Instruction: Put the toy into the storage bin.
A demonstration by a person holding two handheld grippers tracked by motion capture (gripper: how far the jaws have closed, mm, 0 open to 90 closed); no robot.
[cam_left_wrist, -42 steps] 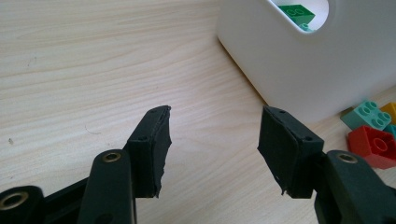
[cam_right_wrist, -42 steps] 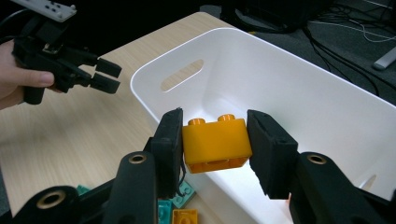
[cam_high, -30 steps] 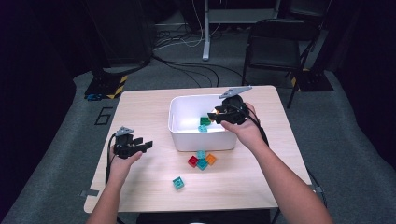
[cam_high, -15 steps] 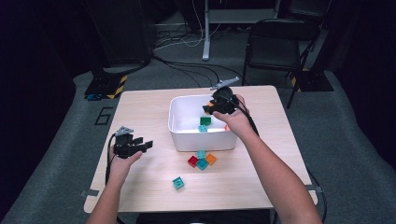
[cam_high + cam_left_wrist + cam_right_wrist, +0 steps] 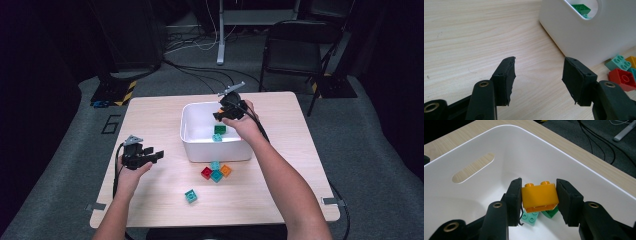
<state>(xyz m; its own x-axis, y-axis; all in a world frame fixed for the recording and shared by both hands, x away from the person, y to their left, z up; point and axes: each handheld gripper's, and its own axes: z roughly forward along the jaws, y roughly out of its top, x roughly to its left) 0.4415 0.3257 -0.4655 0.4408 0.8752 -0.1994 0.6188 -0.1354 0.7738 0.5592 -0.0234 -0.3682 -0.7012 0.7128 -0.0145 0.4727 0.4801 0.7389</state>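
Orange brick (image 5: pixel 539 197) clamped in right hand-held gripper (image 5: pixel 539 201) — over white bin (image 5: pixel 584 167)

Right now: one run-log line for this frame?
right gripper: shut on orange brick, over white bin | left gripper: open, empty, above table | bin: green brick, mint brick
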